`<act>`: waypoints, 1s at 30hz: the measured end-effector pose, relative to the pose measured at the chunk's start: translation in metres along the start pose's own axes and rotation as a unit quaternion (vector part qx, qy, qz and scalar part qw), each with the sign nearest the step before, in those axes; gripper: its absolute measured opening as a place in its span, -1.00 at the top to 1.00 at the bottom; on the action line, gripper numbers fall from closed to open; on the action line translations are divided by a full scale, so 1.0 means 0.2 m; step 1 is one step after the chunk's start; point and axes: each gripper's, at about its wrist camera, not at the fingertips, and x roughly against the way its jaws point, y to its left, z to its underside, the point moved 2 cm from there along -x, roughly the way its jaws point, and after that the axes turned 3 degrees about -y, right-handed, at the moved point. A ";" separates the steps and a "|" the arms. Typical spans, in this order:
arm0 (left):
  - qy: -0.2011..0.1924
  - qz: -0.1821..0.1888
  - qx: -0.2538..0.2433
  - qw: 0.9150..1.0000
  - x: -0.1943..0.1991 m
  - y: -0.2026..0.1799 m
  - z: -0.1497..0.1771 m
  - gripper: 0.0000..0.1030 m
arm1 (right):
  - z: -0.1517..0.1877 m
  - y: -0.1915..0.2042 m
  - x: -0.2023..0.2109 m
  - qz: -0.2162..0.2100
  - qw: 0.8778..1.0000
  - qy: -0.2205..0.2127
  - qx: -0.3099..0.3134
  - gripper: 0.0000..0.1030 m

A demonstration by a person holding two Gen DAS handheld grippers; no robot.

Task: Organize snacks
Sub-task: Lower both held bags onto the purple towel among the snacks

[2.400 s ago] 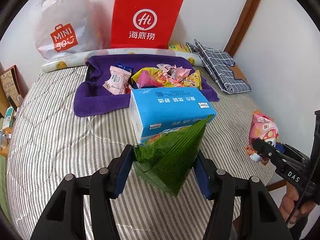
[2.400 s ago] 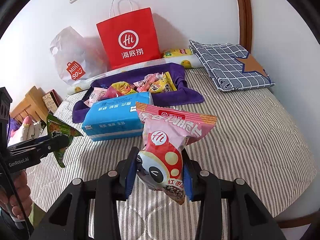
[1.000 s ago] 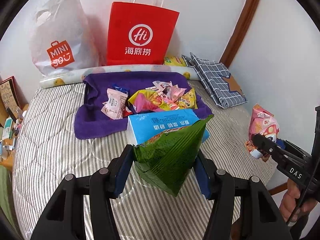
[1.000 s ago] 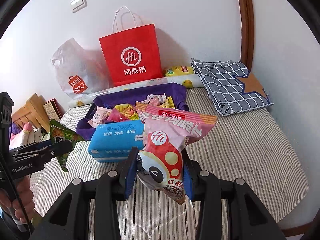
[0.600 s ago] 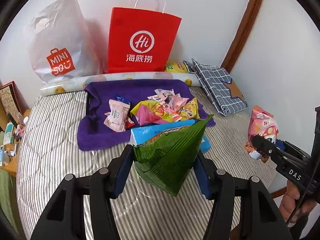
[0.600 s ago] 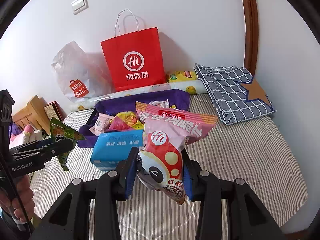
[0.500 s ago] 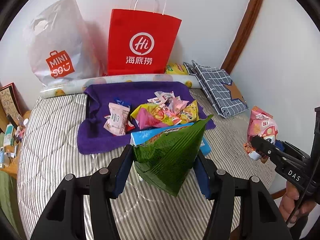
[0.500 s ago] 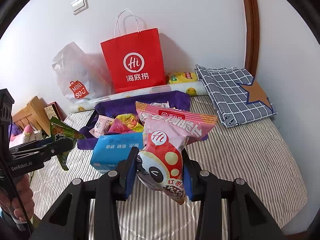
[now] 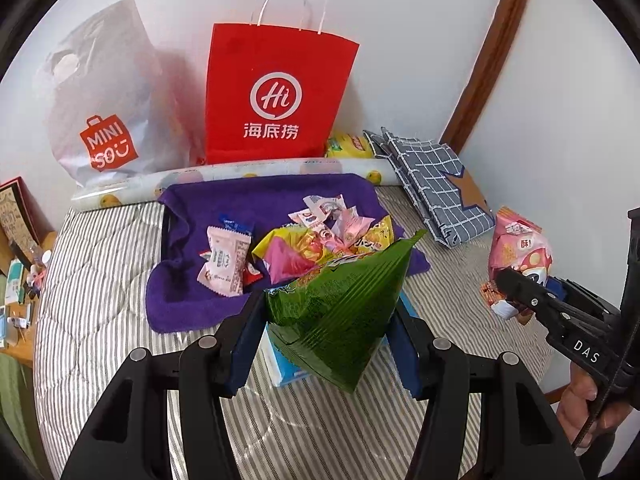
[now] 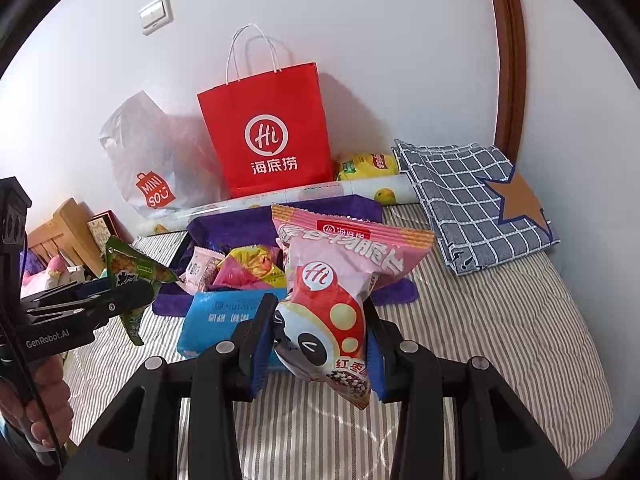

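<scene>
Left gripper (image 9: 324, 320) jaws clamped on green bag (image 9: 340, 304), frame centre. Right gripper (image 10: 318, 344) jaws clamped on pink bag (image 10: 336, 292). Red bag (image 9: 276, 96) upper centre.

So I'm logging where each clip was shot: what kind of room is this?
Most likely a bedroom: the snacks lie on a striped quilted mattress, a folded checked pillowcase or blanket rests by the wall, and a light switch is above.

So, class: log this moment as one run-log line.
left gripper: shut on green bag | right gripper: shut on pink bag | both above bed | snack pile on purple towel | red bag at wall
</scene>
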 end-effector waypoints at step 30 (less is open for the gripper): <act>-0.001 -0.036 0.011 0.999 -0.24 0.21 -0.28 -0.13 | -0.24 0.06 -0.38 -0.028 0.999 0.000 0.015 0.27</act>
